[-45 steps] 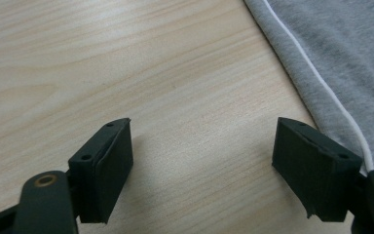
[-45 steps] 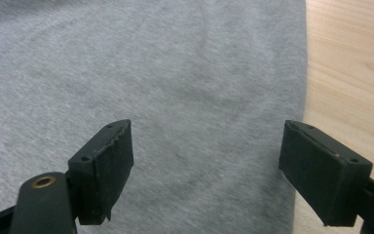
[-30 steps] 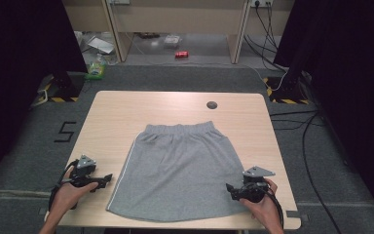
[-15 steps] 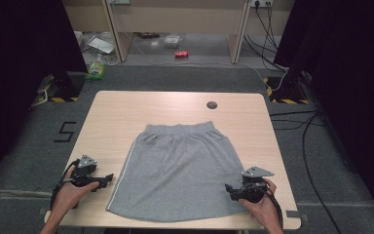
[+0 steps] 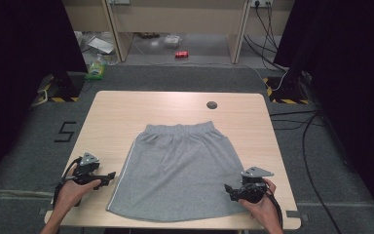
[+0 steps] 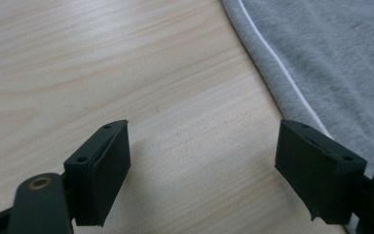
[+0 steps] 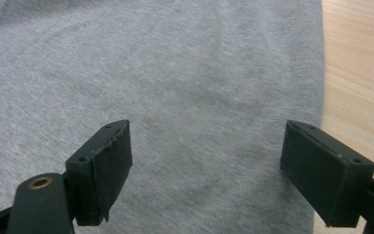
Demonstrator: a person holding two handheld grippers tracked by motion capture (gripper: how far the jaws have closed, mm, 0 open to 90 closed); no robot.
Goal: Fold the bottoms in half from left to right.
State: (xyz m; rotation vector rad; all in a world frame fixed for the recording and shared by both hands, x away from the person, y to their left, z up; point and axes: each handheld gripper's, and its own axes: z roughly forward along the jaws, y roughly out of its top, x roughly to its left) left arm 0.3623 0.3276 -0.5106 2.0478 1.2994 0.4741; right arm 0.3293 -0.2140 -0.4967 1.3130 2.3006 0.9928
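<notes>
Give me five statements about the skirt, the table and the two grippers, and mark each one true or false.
1. The grey skirt lies flat on the table. True.
2. The left gripper is shut on the skirt's hem. False: its jaws stand open over bare wood beside the skirt's white-piped edge.
3. The right gripper is open above grey fabric. True.
4. The waistband lies nearest the person. False: it faces the far side.
5. A small dark round spot sits on the table beyond the skirt. True.
</notes>
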